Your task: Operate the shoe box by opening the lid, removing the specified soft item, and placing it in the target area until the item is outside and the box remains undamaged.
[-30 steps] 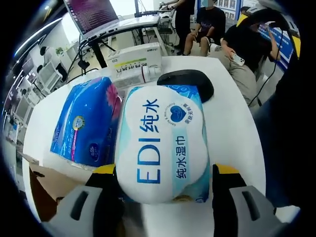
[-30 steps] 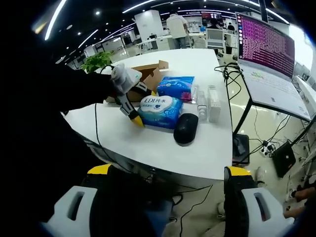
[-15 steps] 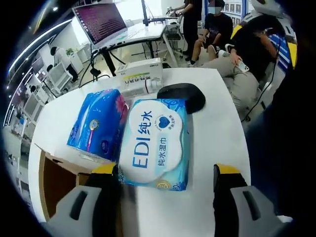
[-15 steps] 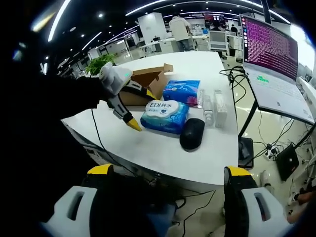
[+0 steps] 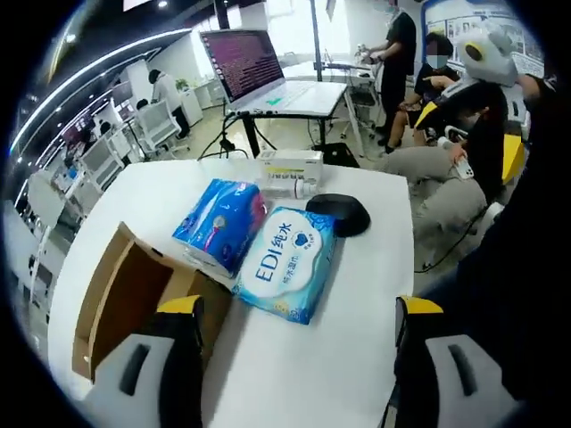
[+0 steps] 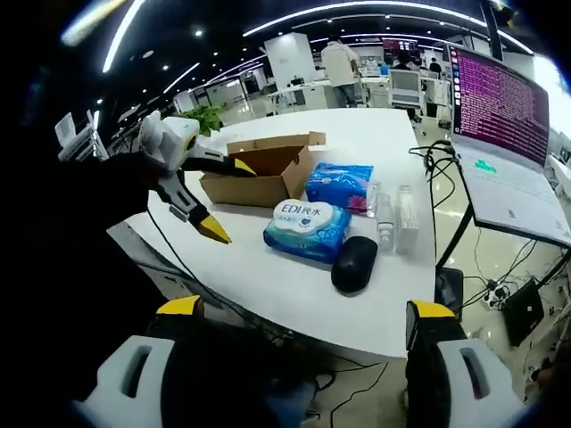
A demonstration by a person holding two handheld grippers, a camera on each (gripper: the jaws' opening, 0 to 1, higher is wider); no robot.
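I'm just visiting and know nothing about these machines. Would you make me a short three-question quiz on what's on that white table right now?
1. True or false: the wet-wipes pack lies inside the cardboard box.
2. Which thing lies nearest the wipes pack on the side away from the box? A) the black mouse B) the laptop C) the potted plant
3. Fill in: the left tongs hang over the table's edge with nothing between their ____ tips.

Key
1. False: it lies on the table, outside the open box.
2. A
3. yellow
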